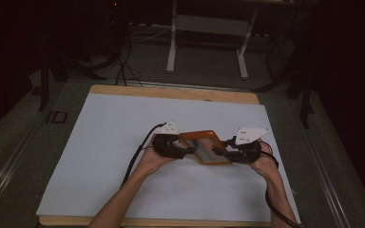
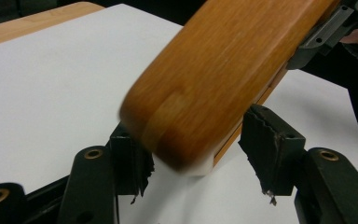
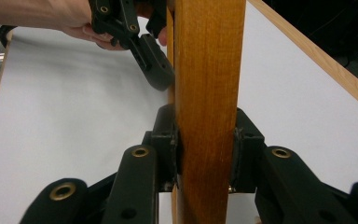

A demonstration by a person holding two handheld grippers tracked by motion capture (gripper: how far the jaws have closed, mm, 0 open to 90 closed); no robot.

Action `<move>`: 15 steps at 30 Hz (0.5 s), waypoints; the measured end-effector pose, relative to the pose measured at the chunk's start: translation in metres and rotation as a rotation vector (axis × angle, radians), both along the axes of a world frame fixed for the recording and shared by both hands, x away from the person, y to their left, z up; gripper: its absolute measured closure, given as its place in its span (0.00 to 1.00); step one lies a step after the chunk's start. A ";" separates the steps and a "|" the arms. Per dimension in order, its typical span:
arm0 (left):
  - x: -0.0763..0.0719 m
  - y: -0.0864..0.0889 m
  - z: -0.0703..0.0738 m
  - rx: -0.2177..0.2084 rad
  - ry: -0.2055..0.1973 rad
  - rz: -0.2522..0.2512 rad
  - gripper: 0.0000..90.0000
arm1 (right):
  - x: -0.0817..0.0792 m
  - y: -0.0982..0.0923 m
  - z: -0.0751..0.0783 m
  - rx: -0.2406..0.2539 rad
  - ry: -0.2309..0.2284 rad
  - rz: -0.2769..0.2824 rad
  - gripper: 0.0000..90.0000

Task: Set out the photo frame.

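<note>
An orange-brown wooden box with a grey inner panel hangs tilted a little above the white sheet, between my two grippers. My right gripper is shut on one narrow end of the wooden box, both pads pressed against its sides. My left gripper has the rounded corner of the wooden box between its jaws. One pad is close against the wood, while the other pad stands off it with a visible gap. In the high view the left gripper and right gripper flank the box.
The white sheet covers a wooden tabletop whose edge shows at the back and front. Beyond the table stand a white-legged frame, dark stands and floor cables. A cable trails from the left gripper across the sheet.
</note>
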State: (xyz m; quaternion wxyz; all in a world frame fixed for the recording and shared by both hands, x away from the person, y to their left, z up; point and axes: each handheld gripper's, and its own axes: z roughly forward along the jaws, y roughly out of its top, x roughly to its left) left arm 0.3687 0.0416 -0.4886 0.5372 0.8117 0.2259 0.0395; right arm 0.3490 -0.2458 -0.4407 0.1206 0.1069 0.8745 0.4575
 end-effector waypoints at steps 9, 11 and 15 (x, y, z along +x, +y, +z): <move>0.001 -0.006 -0.002 -0.023 0.004 -0.012 0.51 | 0.001 -0.001 0.000 -0.008 0.001 -0.008 0.76; 0.001 -0.006 -0.002 -0.020 0.001 -0.013 0.52 | 0.001 -0.002 0.000 -0.011 -0.003 -0.015 0.76; 0.000 -0.007 -0.001 -0.011 -0.009 -0.017 0.54 | 0.001 -0.003 0.000 -0.024 -0.011 -0.025 0.76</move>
